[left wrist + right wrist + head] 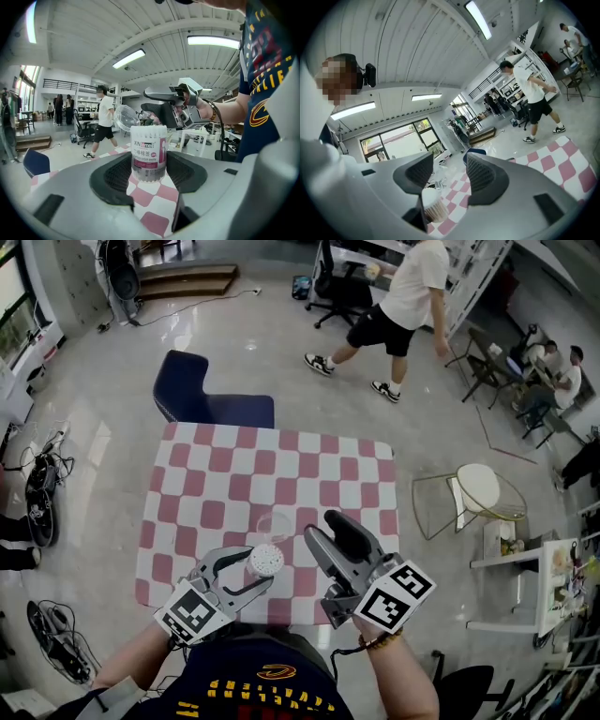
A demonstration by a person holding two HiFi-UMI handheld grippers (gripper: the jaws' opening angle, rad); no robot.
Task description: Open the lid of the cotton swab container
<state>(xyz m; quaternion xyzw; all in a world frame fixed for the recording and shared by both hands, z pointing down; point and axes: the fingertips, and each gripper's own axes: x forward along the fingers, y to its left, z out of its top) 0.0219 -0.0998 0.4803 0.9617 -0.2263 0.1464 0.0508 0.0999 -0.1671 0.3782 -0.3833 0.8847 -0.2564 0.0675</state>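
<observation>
**Container gripped, lid off**

Left gripper: fingers closed narrowly on the upright swab container, above the table's near edge. Swab tips are exposed.

Clear lid: lies apart, just beyond the container.

Right gripper: fingers moderately apart, holding nothing.

The checked surface lies open across its far and middle squares, with free passage from either side. Obstructions sit at the near edge only: the cotton swab container, upright and filling the gap between the jaws of the left tongs; a clear lid just beyond it; and the right tongs just beside, jaws apart with nothing between them. The gap between the 2 tongs is narrow. A blue chair blocks the far-left edge; a stool stands well apart on the right.
</observation>
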